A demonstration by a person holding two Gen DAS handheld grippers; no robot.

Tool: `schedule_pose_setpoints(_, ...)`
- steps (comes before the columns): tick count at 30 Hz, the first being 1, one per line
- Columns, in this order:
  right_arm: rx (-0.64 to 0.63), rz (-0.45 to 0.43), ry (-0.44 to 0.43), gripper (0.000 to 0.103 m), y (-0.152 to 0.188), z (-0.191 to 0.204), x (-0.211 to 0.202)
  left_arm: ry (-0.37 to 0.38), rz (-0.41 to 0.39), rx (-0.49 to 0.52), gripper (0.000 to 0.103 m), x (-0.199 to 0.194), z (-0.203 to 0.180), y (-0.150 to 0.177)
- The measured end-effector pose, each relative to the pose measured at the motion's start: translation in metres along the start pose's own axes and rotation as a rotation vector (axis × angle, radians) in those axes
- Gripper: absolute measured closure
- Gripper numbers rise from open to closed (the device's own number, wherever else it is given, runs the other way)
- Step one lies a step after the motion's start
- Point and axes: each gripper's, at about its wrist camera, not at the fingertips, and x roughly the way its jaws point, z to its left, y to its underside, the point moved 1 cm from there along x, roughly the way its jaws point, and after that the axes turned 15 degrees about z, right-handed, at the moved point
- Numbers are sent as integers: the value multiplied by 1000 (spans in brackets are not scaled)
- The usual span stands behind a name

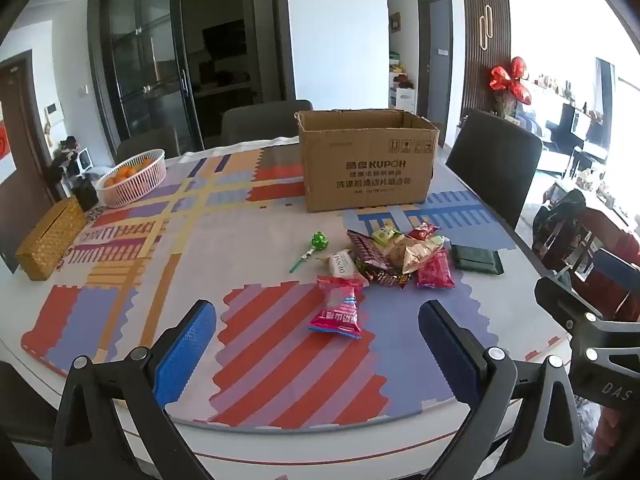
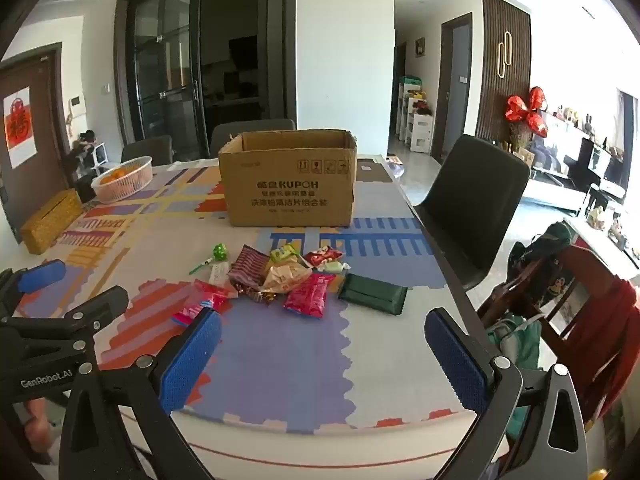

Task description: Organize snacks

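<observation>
On the patterned table the snacks lie loose in a heap, near the open box and none seen inside it, so sorting looks unstarted. Both the left gripper and right gripper hover before the heap, jaws wide apart and empty.

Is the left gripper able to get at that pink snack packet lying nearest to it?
Probably yes. The left gripper is wide open, and the pink packet lies alone on the table mat just ahead, with nothing between.

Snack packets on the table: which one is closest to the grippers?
The pink-and-blue snack packet, lying alone in front of the snack pile.
</observation>
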Motion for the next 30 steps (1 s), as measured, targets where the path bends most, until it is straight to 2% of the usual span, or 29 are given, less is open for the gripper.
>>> schedule_pose_setpoints(3, 7, 2, -14, 0, 0, 0, 0, 14, 2, 3, 0, 0, 2, -1)
schedule_pose_setpoints(4, 6, 1, -14, 0, 0, 0, -1, -7, -1, 3, 0, -2, 2, -2)
schedule_pose_setpoints(11, 0, -2, -15, 0, -2, -2, -1, -19, -10, -1, 0, -1, 4, -13)
schedule_pose_setpoints(17, 6, -5, -9, 0, 0, -1, -2, -19, -38, 3, 0, -11, 0, -2)
schedule_pose_setpoints(30, 3, -1, -22, 0, -2, -1, -2, -19, -39, 4, 0, -11, 0, -2)
